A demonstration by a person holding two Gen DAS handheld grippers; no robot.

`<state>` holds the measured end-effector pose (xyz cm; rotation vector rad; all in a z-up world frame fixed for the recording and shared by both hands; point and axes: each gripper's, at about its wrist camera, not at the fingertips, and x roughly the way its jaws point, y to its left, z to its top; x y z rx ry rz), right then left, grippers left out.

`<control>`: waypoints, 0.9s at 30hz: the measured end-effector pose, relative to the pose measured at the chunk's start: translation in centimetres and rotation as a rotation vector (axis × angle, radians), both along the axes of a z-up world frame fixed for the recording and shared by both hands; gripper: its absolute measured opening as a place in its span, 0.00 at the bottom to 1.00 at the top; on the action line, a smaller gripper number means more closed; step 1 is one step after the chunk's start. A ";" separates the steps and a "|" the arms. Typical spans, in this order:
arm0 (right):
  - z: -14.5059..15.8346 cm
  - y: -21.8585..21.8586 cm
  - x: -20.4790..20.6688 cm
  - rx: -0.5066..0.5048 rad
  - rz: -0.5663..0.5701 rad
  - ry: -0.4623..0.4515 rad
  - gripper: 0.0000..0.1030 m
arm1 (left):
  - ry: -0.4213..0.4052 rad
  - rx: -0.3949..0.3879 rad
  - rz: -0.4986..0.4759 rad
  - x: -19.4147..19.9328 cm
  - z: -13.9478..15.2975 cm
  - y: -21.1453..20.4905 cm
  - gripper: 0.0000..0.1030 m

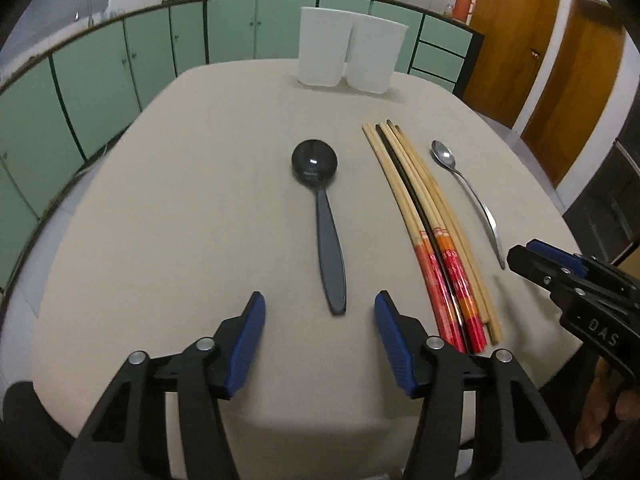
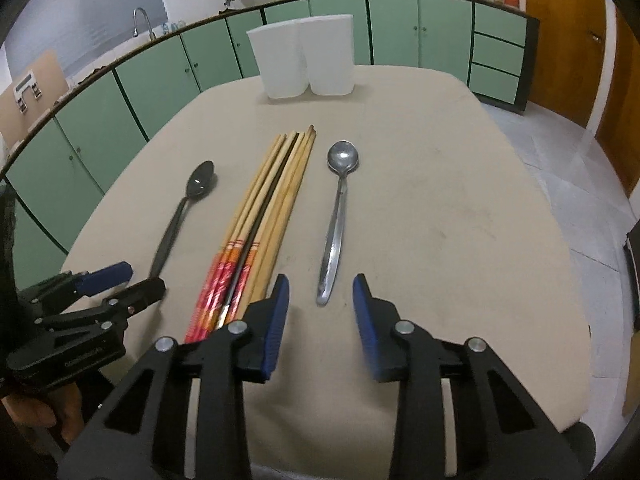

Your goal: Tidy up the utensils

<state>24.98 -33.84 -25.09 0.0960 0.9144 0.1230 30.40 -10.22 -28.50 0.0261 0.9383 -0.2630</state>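
Note:
A black plastic spoon [image 1: 328,240] lies on the beige table [image 1: 180,200], bowl pointing away. My left gripper [image 1: 320,298] is open, its blue pads on either side of the handle's near end and clear of it. Right of the spoon lie several chopsticks [image 1: 424,216] in a bundle, then a metal spoon [image 1: 472,196]. In the right wrist view my right gripper [image 2: 321,282] is open astride the near end of the metal spoon [image 2: 338,216], not pressing on it. The chopsticks [image 2: 272,196] and black spoon [image 2: 176,220] lie to its left. Nothing is held.
Two tall white containers [image 1: 322,52] [image 1: 376,56] stand side by side at the table's far edge. Green cabinets [image 1: 92,80] curve behind the table, with wooden doors [image 1: 512,40] at the right. The other gripper shows at each view's side edge.

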 end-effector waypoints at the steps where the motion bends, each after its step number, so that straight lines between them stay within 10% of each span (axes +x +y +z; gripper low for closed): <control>1: -0.2 -0.1 0.2 0.004 0.000 0.002 0.31 | -0.016 0.008 0.002 0.1 -0.1 -0.2 0.54; 6: -1.4 0.1 0.8 -0.011 0.014 0.005 0.31 | -0.087 0.056 -0.003 0.4 -0.4 -1.4 0.52; 14: -1.4 0.5 1.3 -0.047 0.037 -0.034 0.11 | -0.113 0.059 -0.035 0.7 -0.2 -2.2 0.15; 27: 6.2 -0.3 0.5 0.028 0.029 -0.144 0.08 | -0.093 -0.041 -0.051 0.9 5.4 -0.5 0.12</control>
